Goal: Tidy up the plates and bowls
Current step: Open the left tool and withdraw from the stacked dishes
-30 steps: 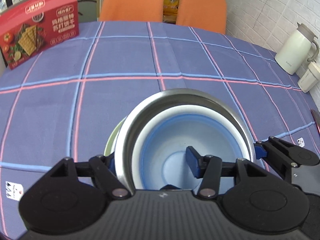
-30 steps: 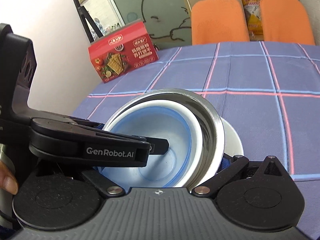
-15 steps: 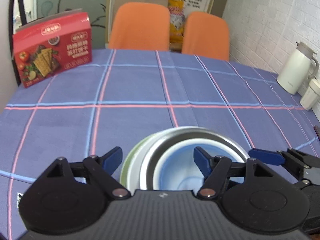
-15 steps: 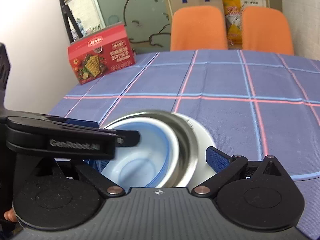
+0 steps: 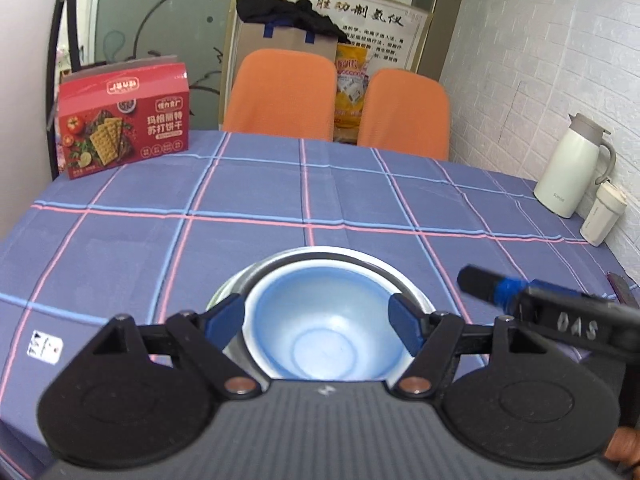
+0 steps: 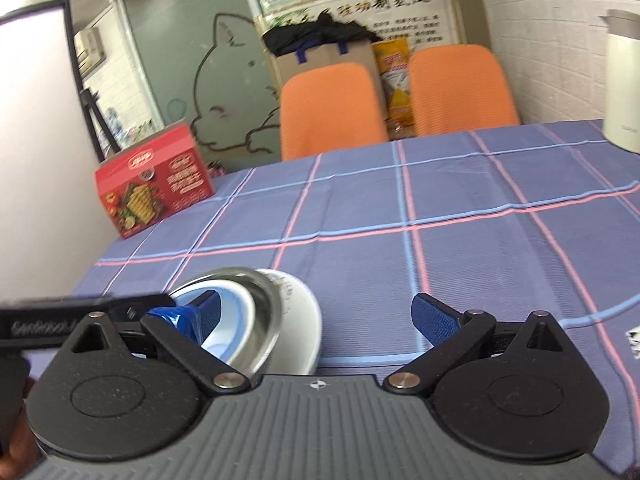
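The left hand-held gripper (image 5: 320,322) hangs over the nested stack with its jaws apart, nothing clamped between them; they have just been opening, and the blue bowl (image 5: 324,328) sits below the gap, untouched. That bowl rests inside the steel bowl (image 5: 316,258), which sits in a white bowl (image 6: 298,320) (seen only from the right wrist) on the desk (image 5: 320,196), near its front edge. The right hand-held gripper (image 6: 316,318) is also spread wide and empty, its left pad (image 6: 206,312) in front of the stack.

The stacking step looks finished, with both grippers let go. Next would be a clear retreat without nudging the stack, or a search for more dishes, though none shows on the cloth.

Hard to tell: the stack's near side is hidden by both gripper bodies, a greenish rim under the steel bowl is only a sliver, and the right view is blurred.
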